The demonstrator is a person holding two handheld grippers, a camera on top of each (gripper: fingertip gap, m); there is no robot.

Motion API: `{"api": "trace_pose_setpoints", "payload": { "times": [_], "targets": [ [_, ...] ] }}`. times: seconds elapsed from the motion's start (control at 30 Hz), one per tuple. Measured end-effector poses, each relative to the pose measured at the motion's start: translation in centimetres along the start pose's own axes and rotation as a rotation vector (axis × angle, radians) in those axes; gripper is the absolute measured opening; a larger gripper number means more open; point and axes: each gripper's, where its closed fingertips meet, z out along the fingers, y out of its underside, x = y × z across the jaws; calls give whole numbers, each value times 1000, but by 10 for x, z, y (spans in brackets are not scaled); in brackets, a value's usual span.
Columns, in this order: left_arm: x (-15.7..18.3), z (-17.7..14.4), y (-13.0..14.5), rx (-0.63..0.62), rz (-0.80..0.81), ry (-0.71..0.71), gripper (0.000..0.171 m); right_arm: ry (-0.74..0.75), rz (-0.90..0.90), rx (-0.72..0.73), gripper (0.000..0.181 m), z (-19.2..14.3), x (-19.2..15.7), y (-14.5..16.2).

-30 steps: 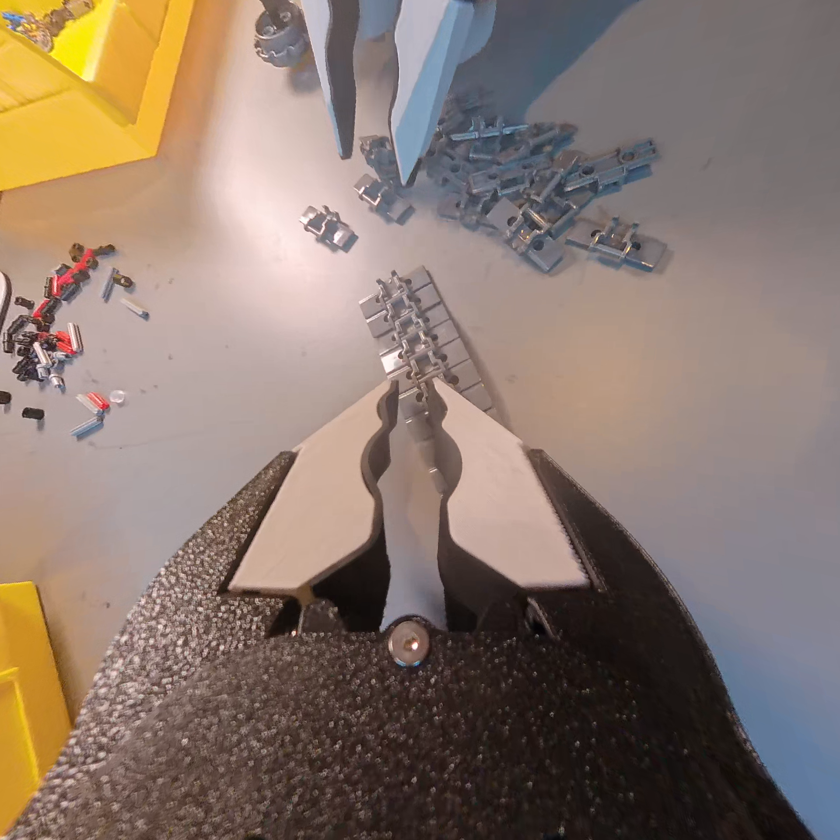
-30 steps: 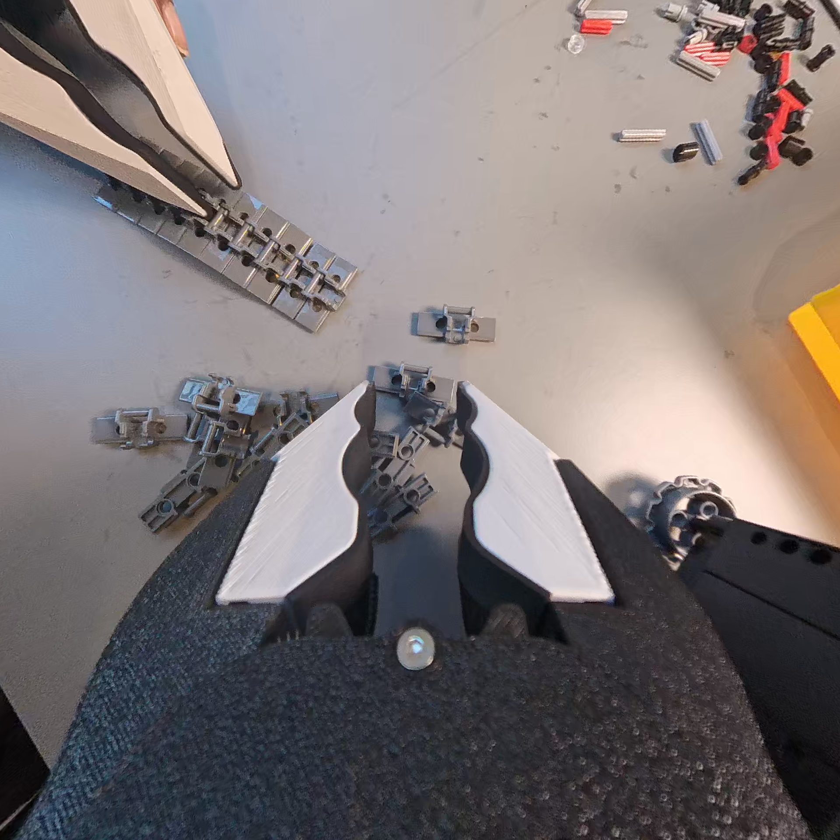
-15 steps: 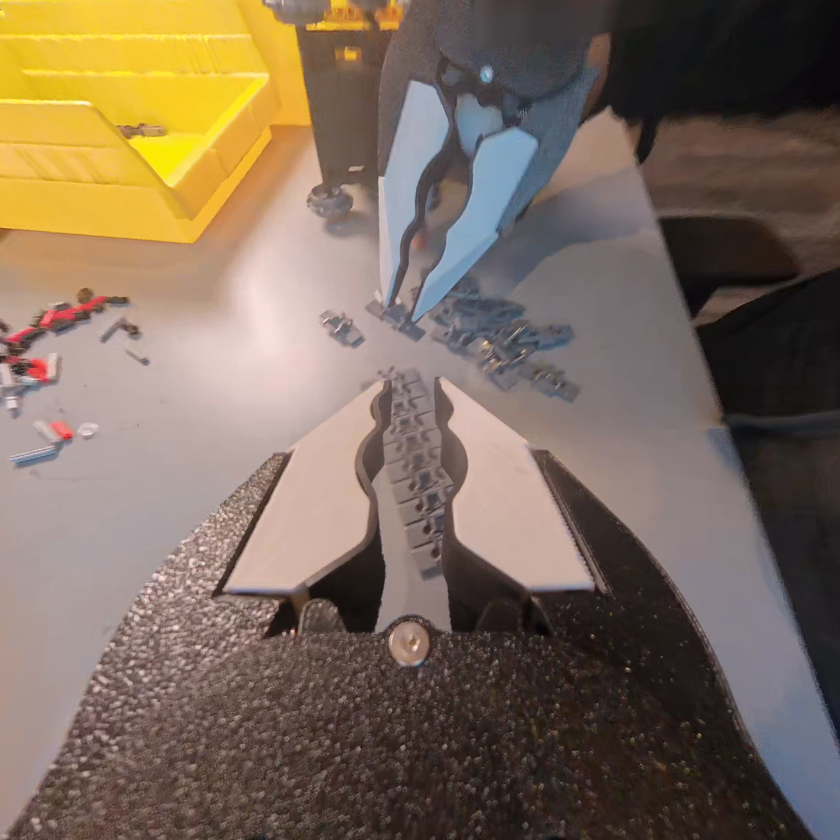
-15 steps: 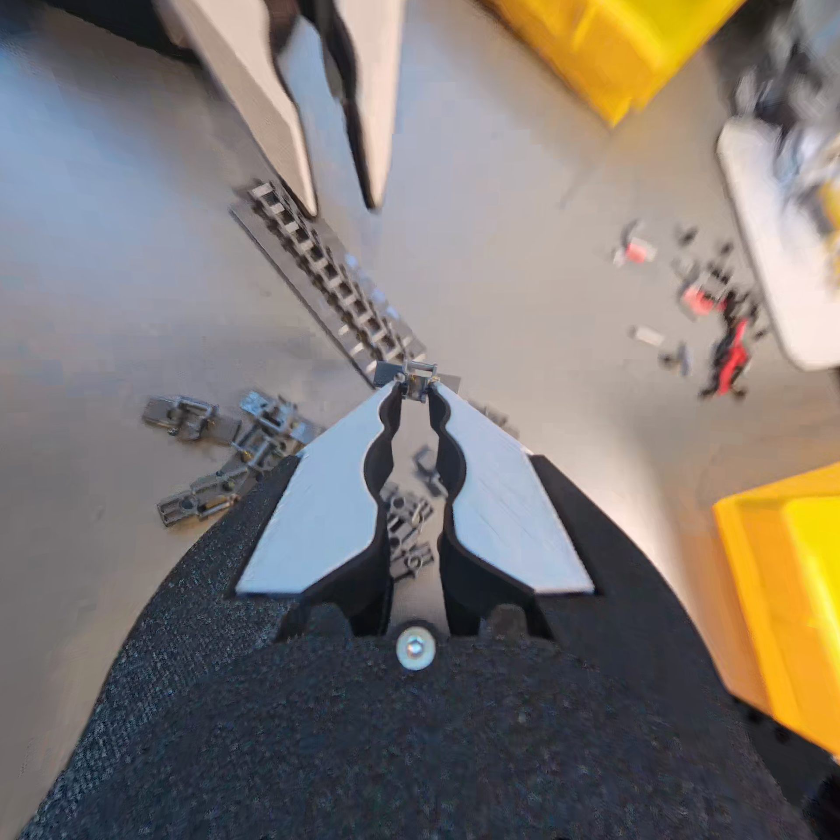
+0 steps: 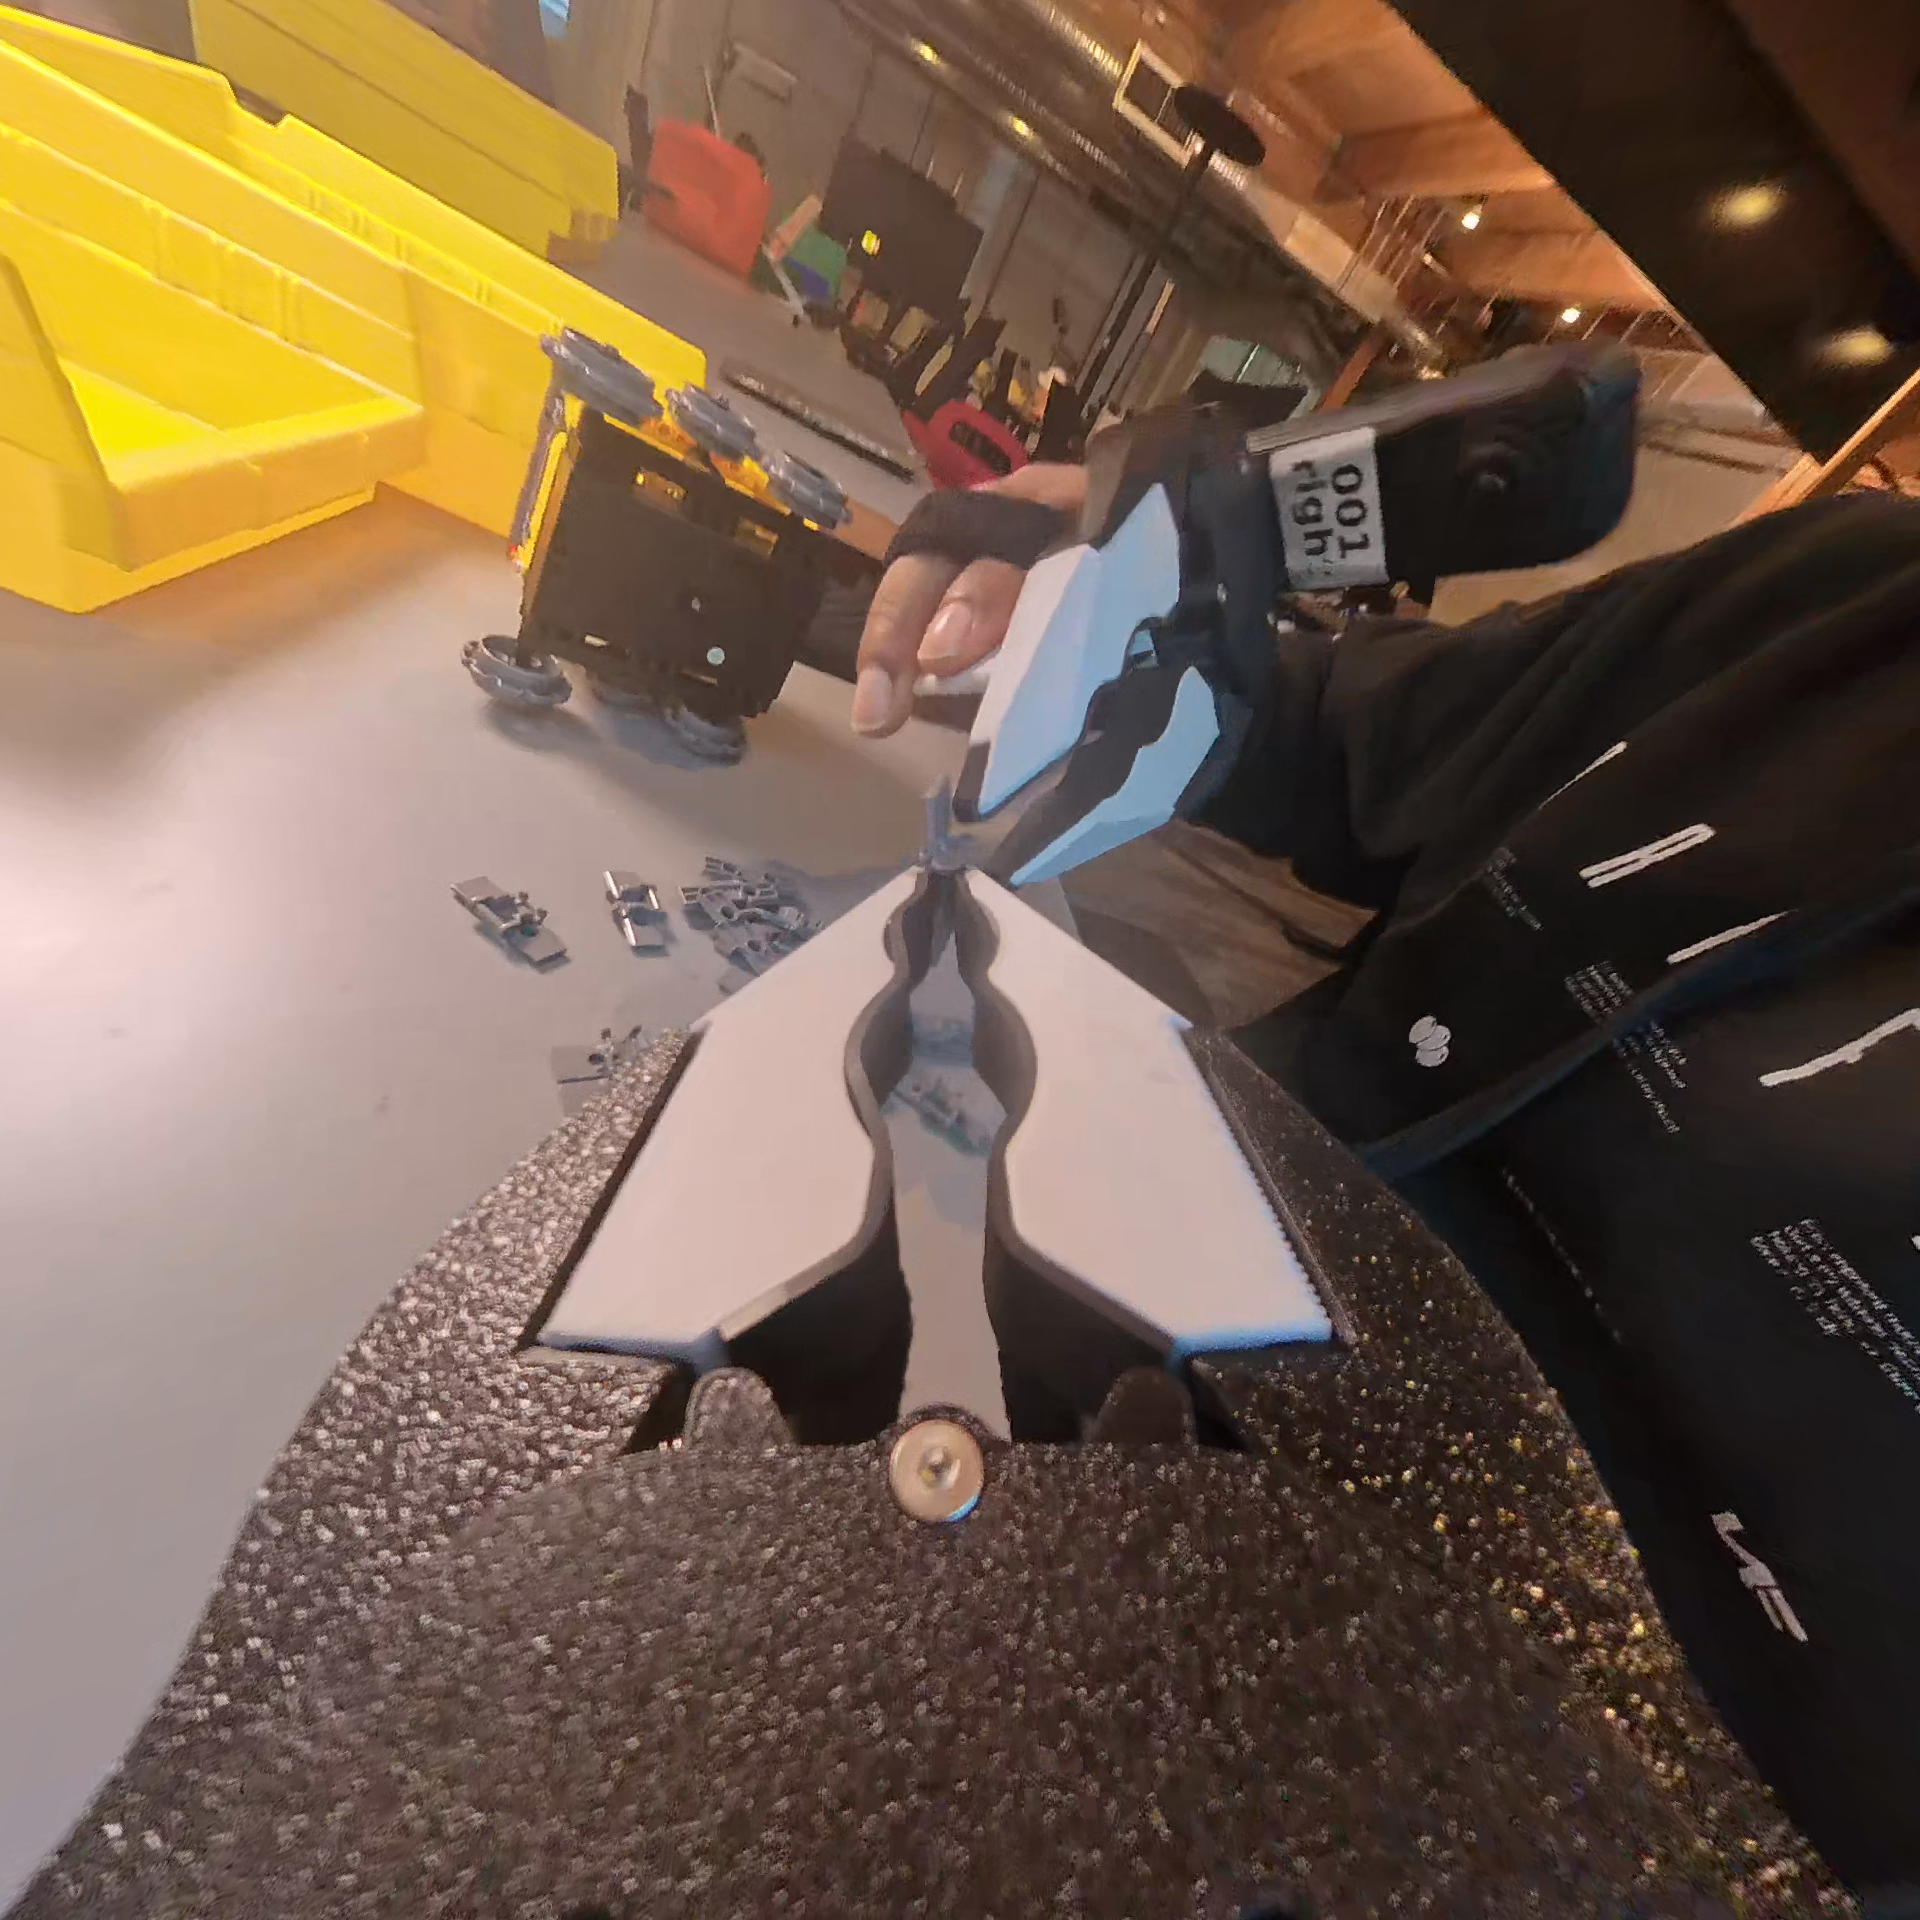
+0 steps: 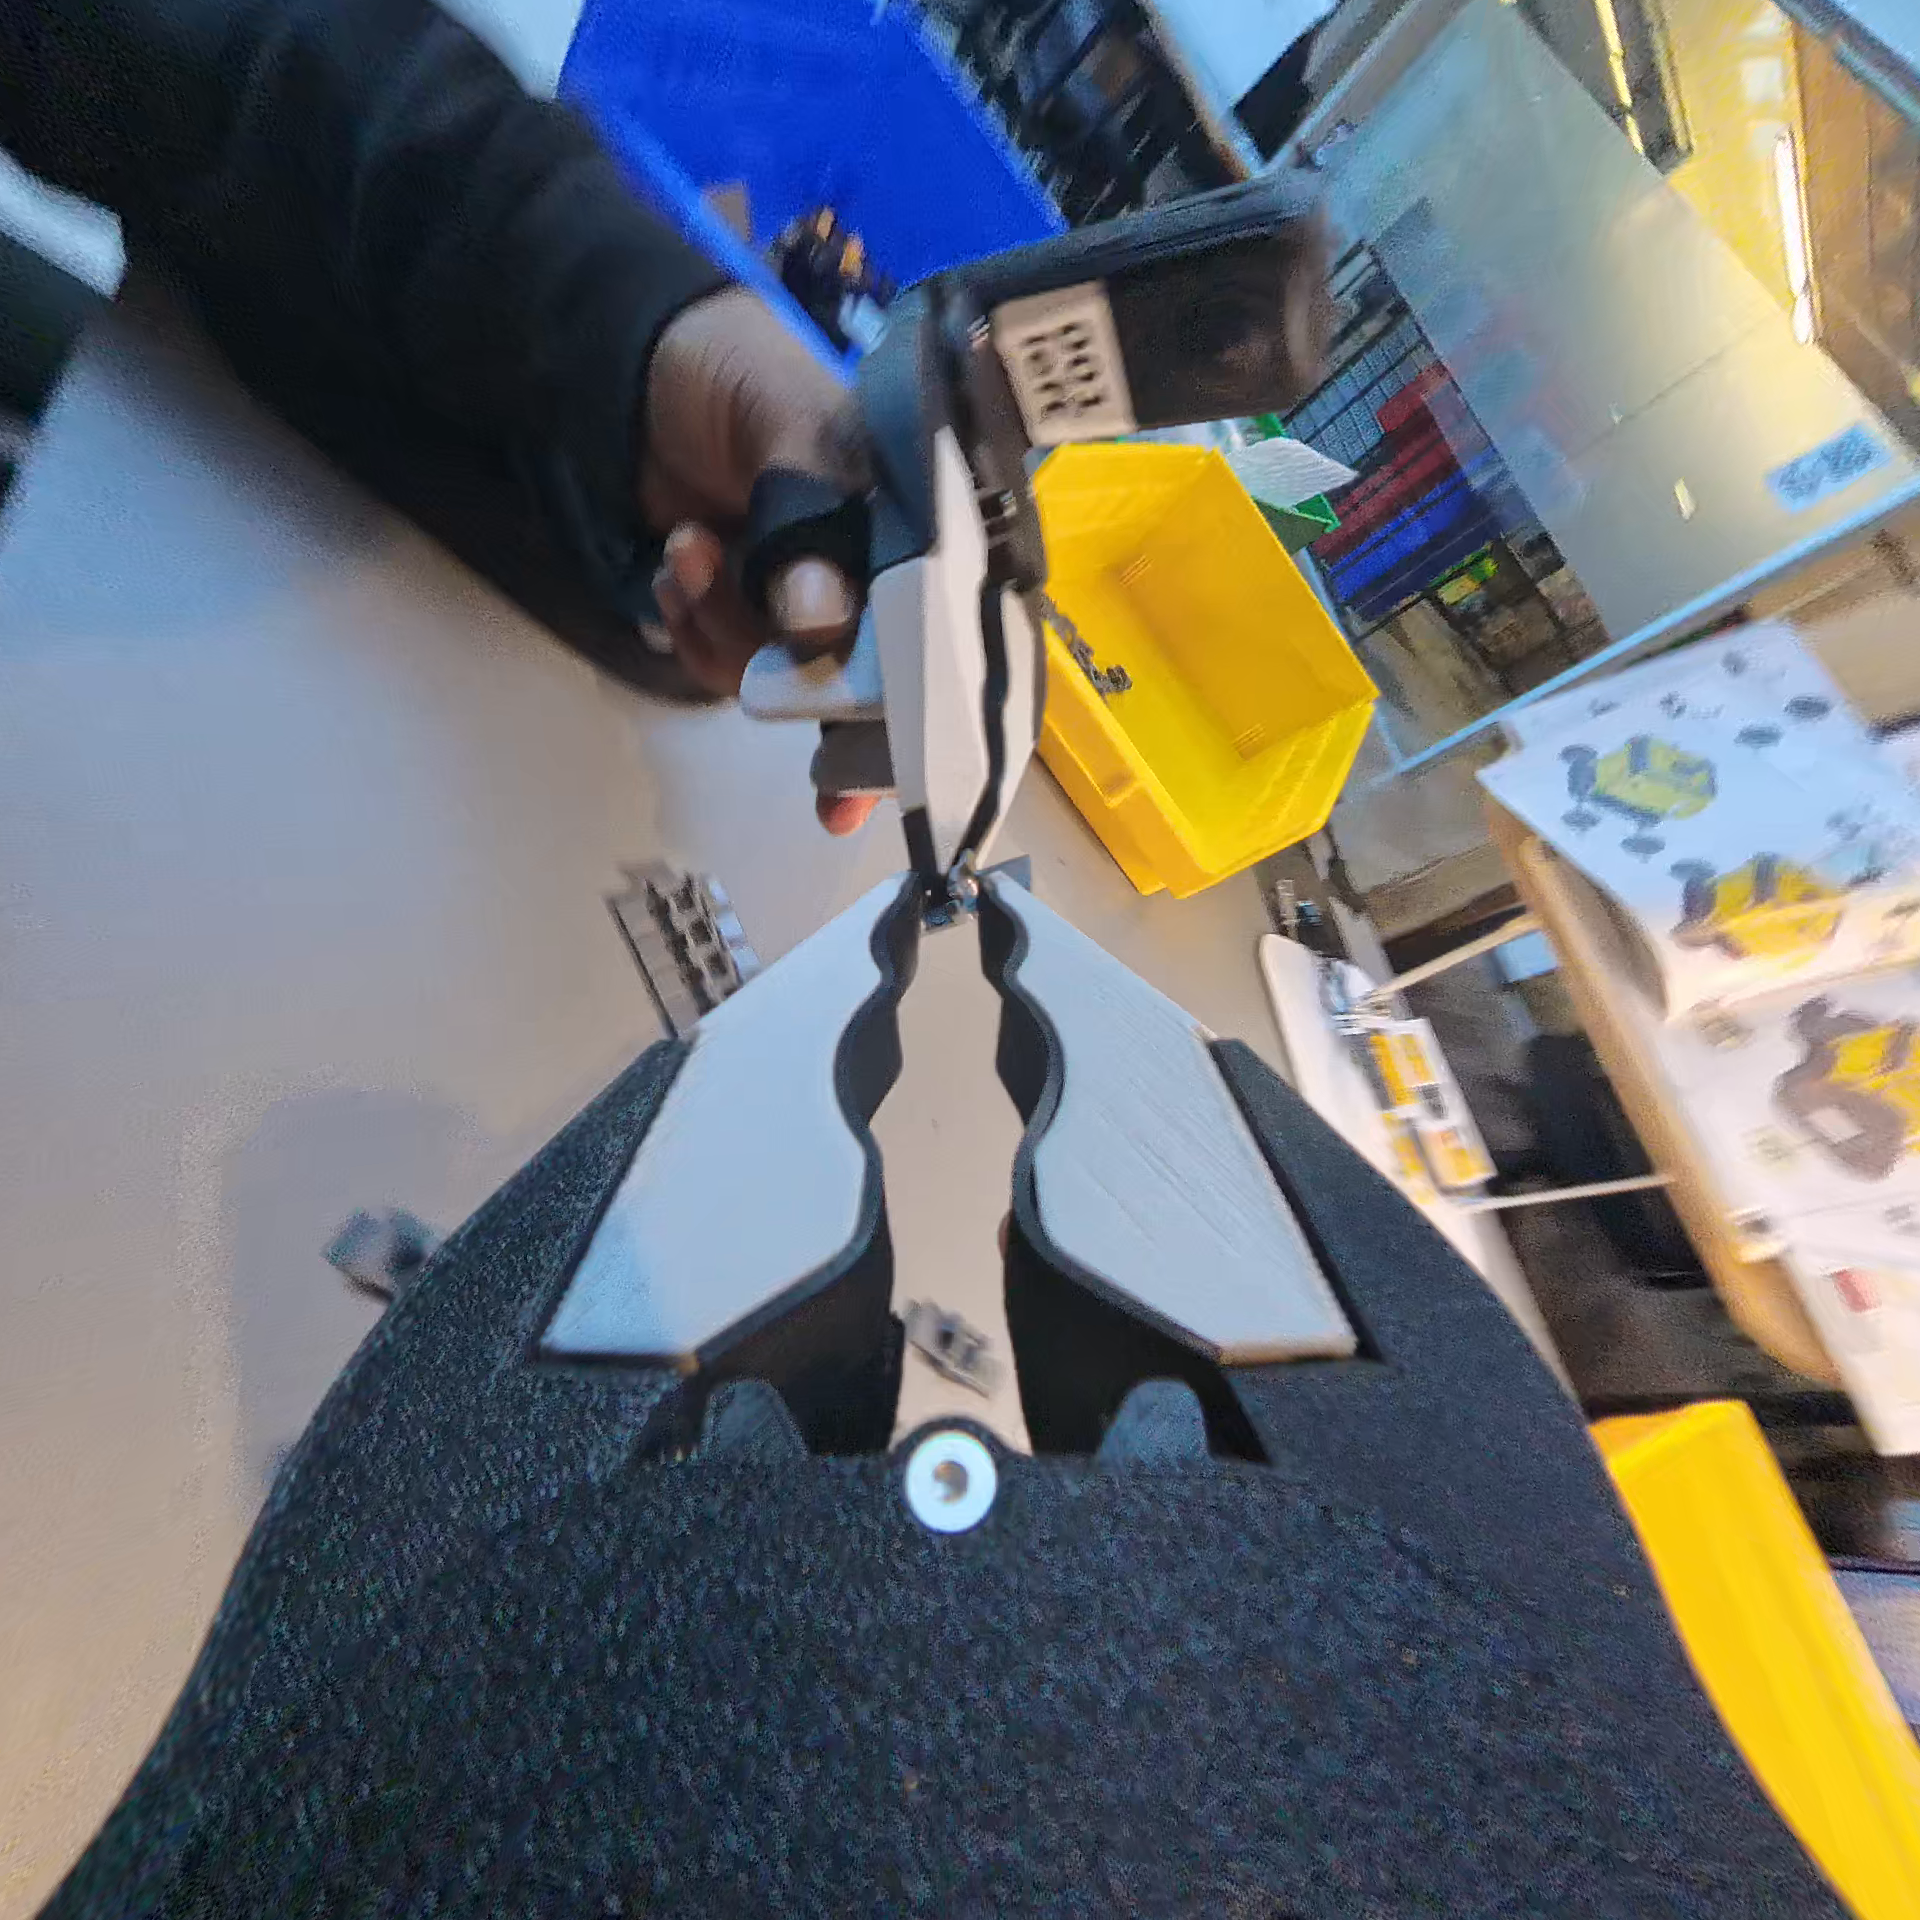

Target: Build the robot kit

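My left wrist view looks along its fingers, tilted low over the grey table (image 5: 260, 831), toward the opposite gripper, close. My right wrist view faces back likewise. Both share the meeting fingertips and the table (image 6: 260, 831).

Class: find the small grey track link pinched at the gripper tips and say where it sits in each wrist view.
Left wrist view: grey track link, centre, just above the fingers' tips.
Right wrist view: the link, centre, between the tips.
Shared landmark: loose grey links on the table.
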Motion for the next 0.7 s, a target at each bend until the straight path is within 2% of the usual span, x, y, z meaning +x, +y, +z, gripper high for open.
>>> {"api": "trace_pose_setpoints", "payload": {
  "times": [0.13, 0.2, 0.33, 0.43, 0.57, 0.63, 0.7],
  "targets": [
    [6, -7, -14, 94, -28, 56, 1, -34, 445, 157, 18, -6, 14, -6],
    [9, -7, -16, 107, -27, 68, 1, -62, 582, 204, 18, -5, 16, -8],
    [13, -5, -18, 121, -19, 79, 1, -134, 673, 230, 18, 0, 10, -15],
    [13, -6, -18, 122, -7, 73, 0, -144, 688, 217, 9, 1, 11, -14],
    [9, -6, -17, 114, -13, 53, 0, -191, 756, 181, 8, 3, 12, -10],
    [1, -5, -10, 49, 36, -8, 2, -225, 821, 127, 7, 4, 11, -2],
    [-20, -8, 8, -101, 179, -170, 9, -263, 905, 19, 7, 6, 11, 16]
  ]
}}
